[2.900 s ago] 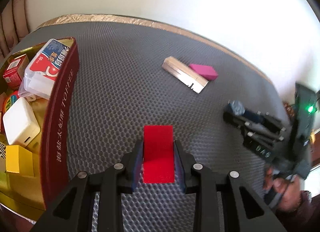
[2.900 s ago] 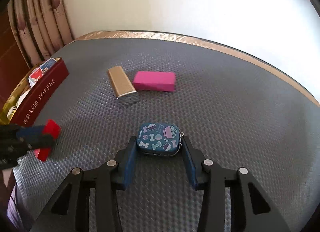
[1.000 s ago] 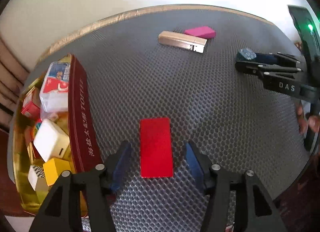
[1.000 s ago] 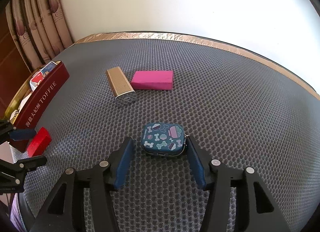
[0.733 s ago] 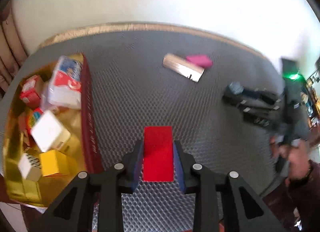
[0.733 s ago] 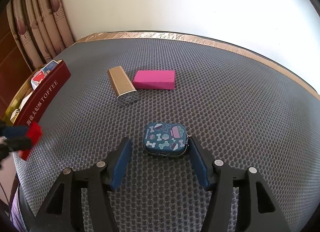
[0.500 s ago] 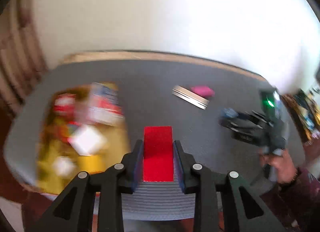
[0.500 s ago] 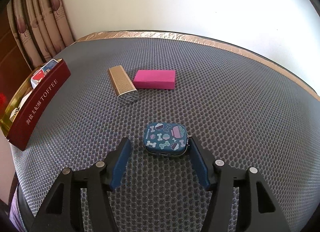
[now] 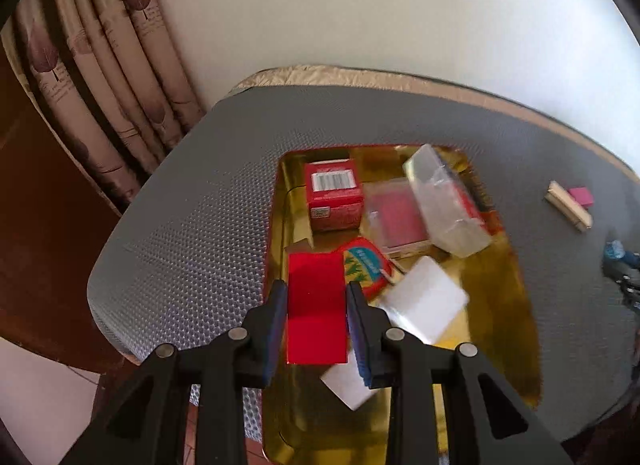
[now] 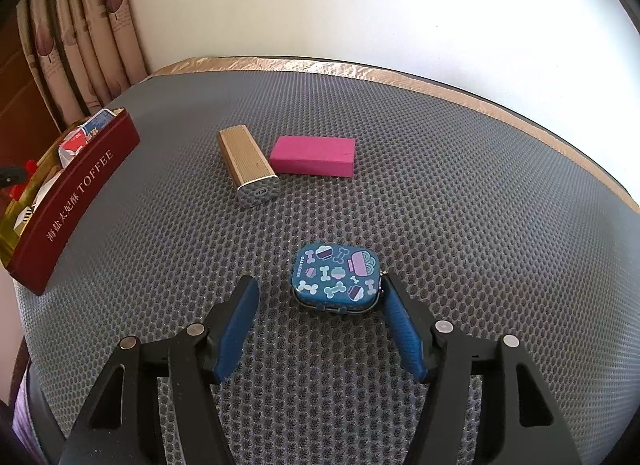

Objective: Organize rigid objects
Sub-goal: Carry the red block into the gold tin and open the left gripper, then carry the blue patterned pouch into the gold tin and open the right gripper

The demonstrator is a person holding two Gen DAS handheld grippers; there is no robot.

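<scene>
My left gripper (image 9: 316, 297) is shut on a flat red block (image 9: 316, 309) and holds it above the gold tin tray (image 9: 508, 277), which holds a red carton (image 9: 333, 195), a clear plastic box (image 9: 444, 201), a white block (image 9: 424, 307) and other small items. My right gripper (image 10: 320, 301) is open, its fingers on either side of a blue patterned case (image 10: 335, 279) lying on the grey mat. The tray's dark red "TOFFEE" wall (image 10: 76, 197) shows at the left of the right wrist view.
A gold ribbed box (image 10: 248, 165) and a pink block (image 10: 314, 155) lie side by side on the mat beyond the blue case; they also show far right in the left wrist view (image 9: 568, 207). Curtains (image 9: 100, 77) hang behind the table's left edge.
My left gripper closed on the red block, lifted it off the mat and carried it left over the tray. My right gripper stayed open around the blue case.
</scene>
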